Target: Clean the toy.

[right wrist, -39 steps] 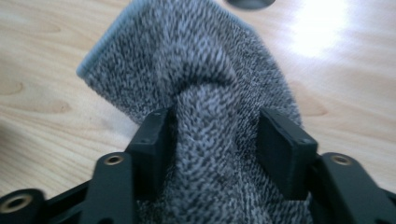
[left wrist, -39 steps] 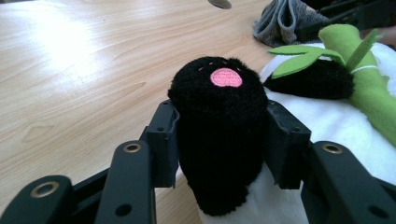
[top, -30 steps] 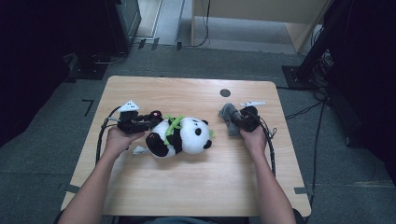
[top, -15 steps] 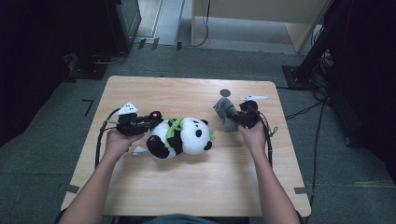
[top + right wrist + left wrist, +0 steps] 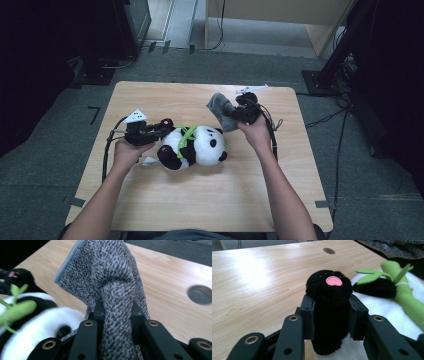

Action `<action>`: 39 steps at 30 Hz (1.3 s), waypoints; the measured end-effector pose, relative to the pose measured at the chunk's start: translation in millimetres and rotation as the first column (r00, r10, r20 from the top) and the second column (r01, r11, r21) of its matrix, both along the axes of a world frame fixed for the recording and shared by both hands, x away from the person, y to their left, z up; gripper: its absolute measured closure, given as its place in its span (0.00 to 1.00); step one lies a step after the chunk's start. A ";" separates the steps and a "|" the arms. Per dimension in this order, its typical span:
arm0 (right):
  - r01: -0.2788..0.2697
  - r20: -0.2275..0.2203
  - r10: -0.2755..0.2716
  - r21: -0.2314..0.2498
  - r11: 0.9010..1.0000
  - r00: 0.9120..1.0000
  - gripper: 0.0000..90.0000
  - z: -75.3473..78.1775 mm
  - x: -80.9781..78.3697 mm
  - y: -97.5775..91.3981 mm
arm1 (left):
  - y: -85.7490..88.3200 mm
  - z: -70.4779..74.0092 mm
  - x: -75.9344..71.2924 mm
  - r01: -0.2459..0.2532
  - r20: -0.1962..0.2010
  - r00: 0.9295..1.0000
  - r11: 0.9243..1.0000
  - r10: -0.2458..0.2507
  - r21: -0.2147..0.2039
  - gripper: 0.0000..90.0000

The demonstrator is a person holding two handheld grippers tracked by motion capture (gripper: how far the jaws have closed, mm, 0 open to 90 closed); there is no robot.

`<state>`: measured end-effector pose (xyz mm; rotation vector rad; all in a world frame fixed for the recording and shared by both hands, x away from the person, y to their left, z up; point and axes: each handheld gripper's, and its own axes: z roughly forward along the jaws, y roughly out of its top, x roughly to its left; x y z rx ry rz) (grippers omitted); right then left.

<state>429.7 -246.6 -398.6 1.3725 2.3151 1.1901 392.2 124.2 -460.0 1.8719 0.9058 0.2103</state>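
Note:
A black and white plush panda (image 5: pixel 192 147) with a green bamboo sprig (image 5: pixel 404 290) lies on the wooden table (image 5: pixel 200 200), left of centre. My left gripper (image 5: pixel 162 127) is shut on its black paw (image 5: pixel 328 290), the one with the pink pad, and the jaws have just tightened a little on it. My right gripper (image 5: pixel 231 114) is shut on a bunched grey knitted cloth (image 5: pixel 217 106) held above the table behind the panda's head. In the right gripper view the cloth (image 5: pixel 107 272) stands up between the pads, with the panda (image 5: pixel 37 322) at lower left.
A round cable hole (image 5: pixel 200 294) sits in the tabletop near the far edge. A small white tag (image 5: pixel 148 161) lies by the left hand. Cables trail over both side edges, and dark equipment stands on the floor beyond the table.
The right hand has risen and moved toward the far edge, lifting the grey cloth off the table. The left hand and the panda have stayed put.

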 end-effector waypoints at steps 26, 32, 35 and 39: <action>-0.286 0.026 0.286 -0.012 0.958 0.958 0.83 26.2 9.6 143.0 | -4.1 5.0 -0.9 -0.004 0.009 1.000 1.000 0.003 0.019 0.72; -0.382 -0.017 0.382 -0.011 0.924 0.924 0.84 25.5 6.6 173.4 | -6.4 8.4 -3.7 -0.007 0.030 1.000 1.000 0.006 0.013 0.74; -0.408 -0.032 0.407 -0.116 0.906 0.913 0.86 13.8 4.5 183.3 | -9.2 7.1 -2.9 -0.010 0.022 1.000 0.997 0.008 0.073 0.76; -0.399 -0.069 0.394 -0.099 0.912 0.917 0.87 8.6 12.0 173.7 | -9.6 5.8 -1.1 -0.013 0.011 1.000 0.997 0.012 0.082 0.76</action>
